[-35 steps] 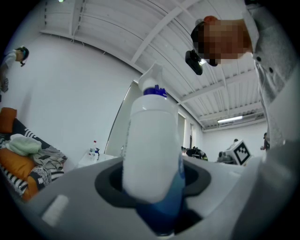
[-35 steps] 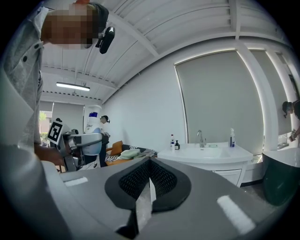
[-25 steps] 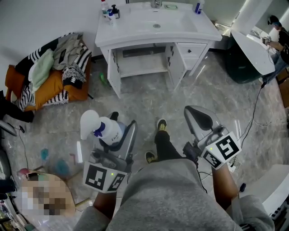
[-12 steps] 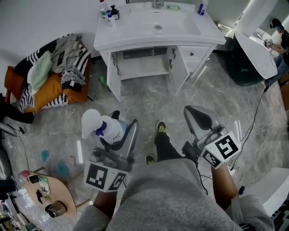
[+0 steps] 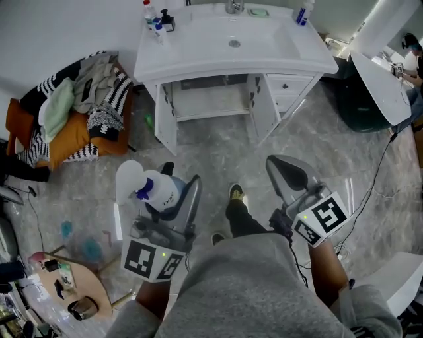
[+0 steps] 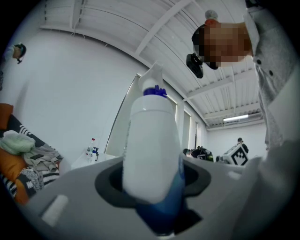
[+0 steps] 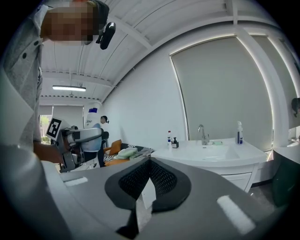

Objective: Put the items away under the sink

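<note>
My left gripper (image 5: 173, 198) is shut on a white bottle (image 5: 151, 187) with a blue collar and blue liquid at its base. In the left gripper view the bottle (image 6: 150, 145) stands upright between the jaws and fills the middle. My right gripper (image 5: 287, 173) is shut with nothing in it; in the right gripper view its pads (image 7: 154, 180) meet. Ahead stands the white sink vanity (image 5: 198, 56). Both its doors hang open on the cabinet (image 5: 208, 99) under the basin. Both grippers are some way short of it, above the marble floor.
Small bottles (image 5: 155, 16) and a spray bottle (image 5: 304, 12) stand on the counter. A heap of clothes on an orange cushion (image 5: 73, 109) lies left of the vanity. A dark bin (image 5: 360, 99), a white table (image 5: 380, 79) and a floor cable (image 5: 377, 165) are at the right. A round side table (image 5: 73, 284) is near left.
The vanity has come closer and sits lower in the head view as both grippers are carried toward it. The bottle stays held in the left gripper.
</note>
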`<state>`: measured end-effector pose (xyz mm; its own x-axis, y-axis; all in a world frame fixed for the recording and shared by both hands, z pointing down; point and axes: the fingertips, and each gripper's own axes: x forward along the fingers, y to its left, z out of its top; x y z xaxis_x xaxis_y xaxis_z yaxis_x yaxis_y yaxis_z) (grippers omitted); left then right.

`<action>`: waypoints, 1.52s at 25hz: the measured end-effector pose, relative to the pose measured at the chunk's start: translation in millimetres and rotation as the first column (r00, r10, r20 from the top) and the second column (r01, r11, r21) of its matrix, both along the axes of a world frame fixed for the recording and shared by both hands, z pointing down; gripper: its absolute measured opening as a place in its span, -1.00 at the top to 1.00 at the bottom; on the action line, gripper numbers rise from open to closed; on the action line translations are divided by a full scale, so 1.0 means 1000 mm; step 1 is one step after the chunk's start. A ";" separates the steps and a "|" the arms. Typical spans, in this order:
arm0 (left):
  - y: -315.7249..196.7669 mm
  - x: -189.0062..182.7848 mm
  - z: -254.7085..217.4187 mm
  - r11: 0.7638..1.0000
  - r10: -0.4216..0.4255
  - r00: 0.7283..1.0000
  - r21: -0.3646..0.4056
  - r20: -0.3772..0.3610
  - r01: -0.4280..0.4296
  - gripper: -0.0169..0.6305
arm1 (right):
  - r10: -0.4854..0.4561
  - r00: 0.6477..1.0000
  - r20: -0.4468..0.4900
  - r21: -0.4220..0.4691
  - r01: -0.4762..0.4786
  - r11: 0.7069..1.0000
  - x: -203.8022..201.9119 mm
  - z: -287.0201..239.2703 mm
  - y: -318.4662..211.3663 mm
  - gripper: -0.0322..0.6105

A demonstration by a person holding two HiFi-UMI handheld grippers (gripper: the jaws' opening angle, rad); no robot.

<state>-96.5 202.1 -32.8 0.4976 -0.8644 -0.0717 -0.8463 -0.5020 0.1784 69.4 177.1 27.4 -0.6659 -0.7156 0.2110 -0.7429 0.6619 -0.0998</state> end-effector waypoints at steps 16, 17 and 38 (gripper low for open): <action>-0.100 0.050 -0.012 1.000 0.000 0.999 0.008 0.046 0.000 0.26 | 0.003 0.999 0.033 -0.031 -0.002 1.000 0.047 0.003 -0.100 0.91; -0.104 0.054 -0.013 1.000 0.001 0.999 0.008 0.045 -0.001 0.26 | 0.003 0.999 0.035 -0.033 -0.002 0.999 0.049 0.003 -0.105 0.91; -0.165 0.070 -0.012 0.998 -0.055 0.998 0.016 0.041 0.055 0.26 | -0.066 0.995 0.069 -0.040 0.069 0.997 0.054 0.012 -0.173 0.91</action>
